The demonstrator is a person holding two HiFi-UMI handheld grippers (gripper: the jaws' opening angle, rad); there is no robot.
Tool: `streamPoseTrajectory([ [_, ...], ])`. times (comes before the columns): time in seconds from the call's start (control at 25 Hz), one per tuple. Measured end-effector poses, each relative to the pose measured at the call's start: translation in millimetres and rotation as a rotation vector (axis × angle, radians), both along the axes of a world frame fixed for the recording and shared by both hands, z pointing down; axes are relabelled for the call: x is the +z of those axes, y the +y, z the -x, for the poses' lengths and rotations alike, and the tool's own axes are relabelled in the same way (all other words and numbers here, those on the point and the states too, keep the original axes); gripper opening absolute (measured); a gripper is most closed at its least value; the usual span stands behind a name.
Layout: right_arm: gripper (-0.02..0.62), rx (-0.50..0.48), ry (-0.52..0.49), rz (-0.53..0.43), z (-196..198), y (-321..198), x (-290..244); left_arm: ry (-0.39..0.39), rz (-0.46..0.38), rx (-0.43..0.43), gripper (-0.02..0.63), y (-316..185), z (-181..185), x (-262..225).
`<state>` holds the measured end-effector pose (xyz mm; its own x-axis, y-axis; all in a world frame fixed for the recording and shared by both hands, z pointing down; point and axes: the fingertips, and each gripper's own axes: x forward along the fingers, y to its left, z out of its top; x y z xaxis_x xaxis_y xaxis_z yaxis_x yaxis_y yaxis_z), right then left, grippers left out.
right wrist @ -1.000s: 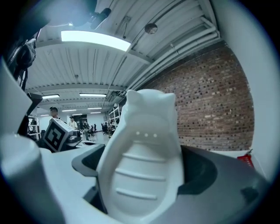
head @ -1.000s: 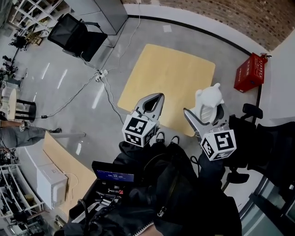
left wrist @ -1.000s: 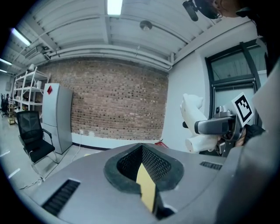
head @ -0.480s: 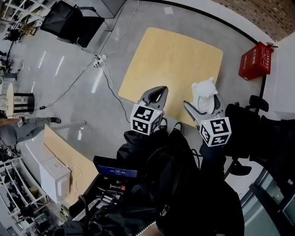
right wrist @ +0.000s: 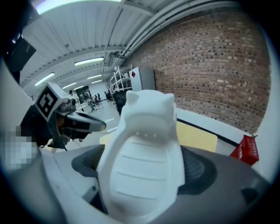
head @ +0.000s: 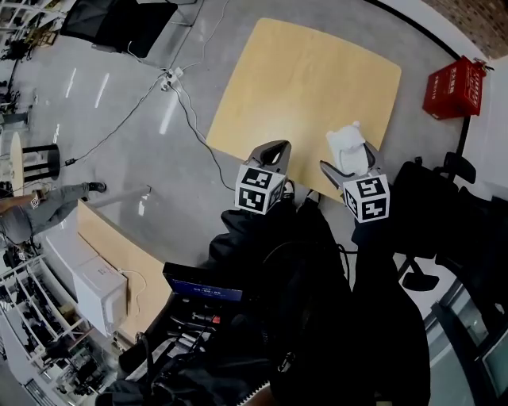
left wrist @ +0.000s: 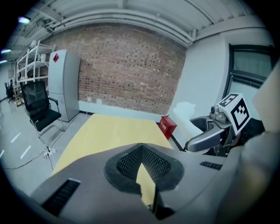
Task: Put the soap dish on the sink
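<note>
A white soap dish (head: 346, 144) with two small ears on its top edge is clamped upright in my right gripper (head: 348, 162). In the right gripper view the soap dish (right wrist: 143, 153) fills the middle, and both ribbed pads press its sides. My left gripper (head: 271, 153) is held beside it, to the left, with its jaws shut and nothing between them (left wrist: 142, 169). Both grippers hover over the near edge of a pale yellow tabletop (head: 302, 83). No sink shows in any view.
A red crate (head: 453, 82) stands on the floor at the far right, by the white wall. Cables (head: 178, 95) trail over the grey floor at the left. A black office chair (head: 119, 20) stands at the top left, and a wooden bench (head: 119, 266) with an open laptop (head: 202, 287) at the lower left.
The head view has swung, so the tabletop and both grippers sit higher in the picture. The grippers have drawn closer to the table. The soap dish stays clamped in the right gripper.
</note>
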<state>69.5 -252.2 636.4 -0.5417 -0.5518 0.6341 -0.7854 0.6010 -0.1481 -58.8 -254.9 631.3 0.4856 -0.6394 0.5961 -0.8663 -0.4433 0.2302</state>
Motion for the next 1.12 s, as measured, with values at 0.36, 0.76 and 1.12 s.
streamPoseTrajectory([
  [0.36,0.535,-0.188,0.208,0.164,8.1,3.2,113.4,-0.055,0.106,-0.001,0.002,9.7,16.4,55.1],
  [0.76,0.535,-0.315,0.327,0.267,4.4,12.8,175.3,-0.080,0.184,-0.015,0.002,16.1,31.3,92.9],
  [1.12,0.535,-0.401,0.402,0.339,3.7,20.3,207.3,-0.084,0.223,-0.021,0.002,21.4,34.6,110.8],
])
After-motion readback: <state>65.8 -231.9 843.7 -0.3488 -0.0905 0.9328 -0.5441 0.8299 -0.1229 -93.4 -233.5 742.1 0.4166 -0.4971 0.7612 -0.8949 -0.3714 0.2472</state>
